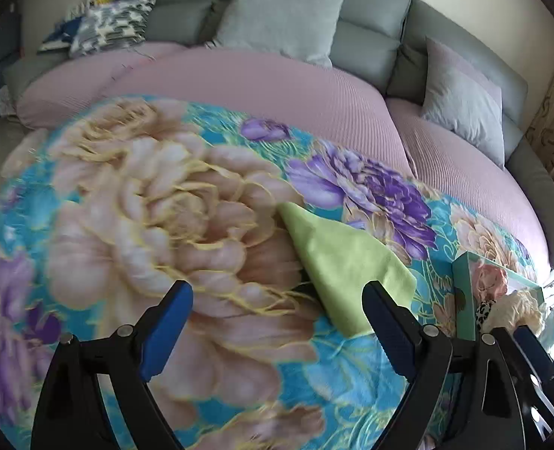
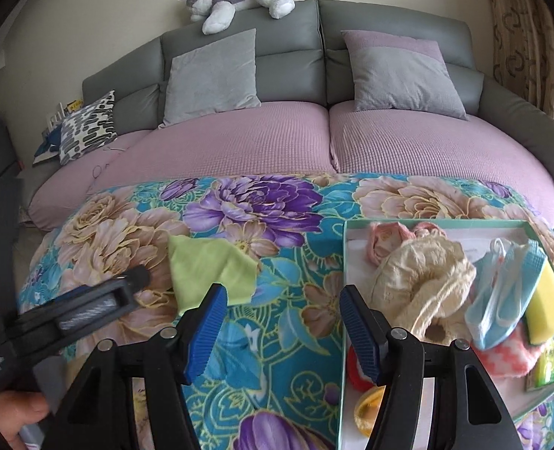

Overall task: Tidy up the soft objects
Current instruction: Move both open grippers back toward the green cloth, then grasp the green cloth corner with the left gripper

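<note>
Green cloth (image 1: 342, 262) lies crumpled and folded on the floral blanket (image 1: 145, 206).

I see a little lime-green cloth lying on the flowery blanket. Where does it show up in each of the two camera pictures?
Left wrist view: the green cloth lies right of centre, just beyond the right-hand finger of the left gripper.
Right wrist view: the same cloth lies left of centre, beyond the left-hand finger of the right gripper.
Shared landmark: the big purple flower printed on the blanket, just behind the cloth in both.
</note>
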`<state>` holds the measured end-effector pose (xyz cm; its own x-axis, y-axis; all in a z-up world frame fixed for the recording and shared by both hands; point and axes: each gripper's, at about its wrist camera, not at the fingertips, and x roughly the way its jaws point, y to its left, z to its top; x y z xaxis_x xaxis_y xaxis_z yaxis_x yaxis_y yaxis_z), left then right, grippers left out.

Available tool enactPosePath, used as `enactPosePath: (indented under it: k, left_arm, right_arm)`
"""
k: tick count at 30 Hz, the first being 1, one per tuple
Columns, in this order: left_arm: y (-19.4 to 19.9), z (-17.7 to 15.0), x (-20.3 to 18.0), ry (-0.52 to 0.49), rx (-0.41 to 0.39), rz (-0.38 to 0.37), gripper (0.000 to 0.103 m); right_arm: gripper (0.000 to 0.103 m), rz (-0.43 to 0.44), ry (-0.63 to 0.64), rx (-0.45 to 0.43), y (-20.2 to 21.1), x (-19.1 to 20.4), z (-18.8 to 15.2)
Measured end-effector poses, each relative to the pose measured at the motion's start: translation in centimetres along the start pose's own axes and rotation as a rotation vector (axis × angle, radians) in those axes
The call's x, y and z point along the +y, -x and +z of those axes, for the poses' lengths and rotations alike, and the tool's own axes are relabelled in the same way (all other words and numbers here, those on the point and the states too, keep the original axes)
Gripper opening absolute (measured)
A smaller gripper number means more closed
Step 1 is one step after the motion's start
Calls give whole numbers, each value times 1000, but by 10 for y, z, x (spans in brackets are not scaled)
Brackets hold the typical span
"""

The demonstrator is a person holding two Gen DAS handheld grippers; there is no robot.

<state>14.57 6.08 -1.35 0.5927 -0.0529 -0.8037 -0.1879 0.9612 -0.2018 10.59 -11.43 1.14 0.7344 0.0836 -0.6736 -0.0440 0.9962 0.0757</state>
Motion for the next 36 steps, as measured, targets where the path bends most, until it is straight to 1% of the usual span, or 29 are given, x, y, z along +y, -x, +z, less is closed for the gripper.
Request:
enactPosePath:
  k: [1, 3, 4, 5, 6, 7, 8, 9, 11, 12, 14, 15, 17, 19, 20, 22, 28, 33, 36]
  left_arm:
    - [-7, 0, -2, 0, 12, -10, 91]
    - [-22, 1, -6, 5, 31, -32, 81]
    - [-29, 0, -8, 8, 50, -40, 72]
    - [-34, 0, -8, 10, 58, -45, 69]
    - [-38, 0, -9, 9, 63, -46, 68]
    - [-42, 0, -10, 7, 68, -48, 65]
    - [-44, 1, -11, 4, 67, -55, 58]
    - [-45, 2, -12, 1, 66, -61, 54]
    - [-47, 3, -14, -3, 65, -77, 41]
    - [-50, 3, -15, -4, 67, -82, 38]
    - [-52, 2, -18, -11, 74, -95, 28]
    - [-52, 2, -18, -11, 75, -102, 26]
    - [-52, 2, -18, -9, 77, -125, 15]
    - [-53, 2, -19, -9, 80, -131, 7]
    - [-53, 1, -19, -9, 79, -131, 5]
    - [-51, 1, -19, -7, 72, -130, 4]
    - [-28, 7, -15, -13, 16, -151, 3]
    - [-1, 14, -1, 8, -50, -130, 3]
    - [10, 16, 11, 39, -70, -129, 3]
  right_arm:
    - [66, -3, -3, 2, -3, -1, 1]
    - [66, -9, -6, 4, -7, -4, 4]
    - [66, -12, -7, 2, -9, -4, 6]
    - [66, -14, -6, 1, -10, -5, 7]
    - [66, -18, -5, -1, -12, -5, 9]
    - [66, -20, -3, -2, -14, -5, 10]
    - [66, -22, -2, -3, -15, -5, 11]
    - [66, -25, 0, -3, -17, -6, 12]
    - [66, -30, 5, -1, -19, -6, 13]
    - [66, -31, 6, 1, -20, -6, 14]
    - [66, -33, 7, 3, -21, -6, 14]
    - [66, -33, 7, 3, -22, -6, 14]
    - [66, -35, 9, 5, -22, -6, 14]
    - [66, -37, 11, 5, -22, -6, 14]
    - [66, -37, 12, 4, -22, -6, 14]
    - [66, -36, 16, 3, -22, -5, 14]
    - [66, -20, 26, 3, -24, -1, 13]
    - [66, 7, 37, 6, -27, 6, 12]
    - [66, 18, 54, 16, -30, 14, 11]
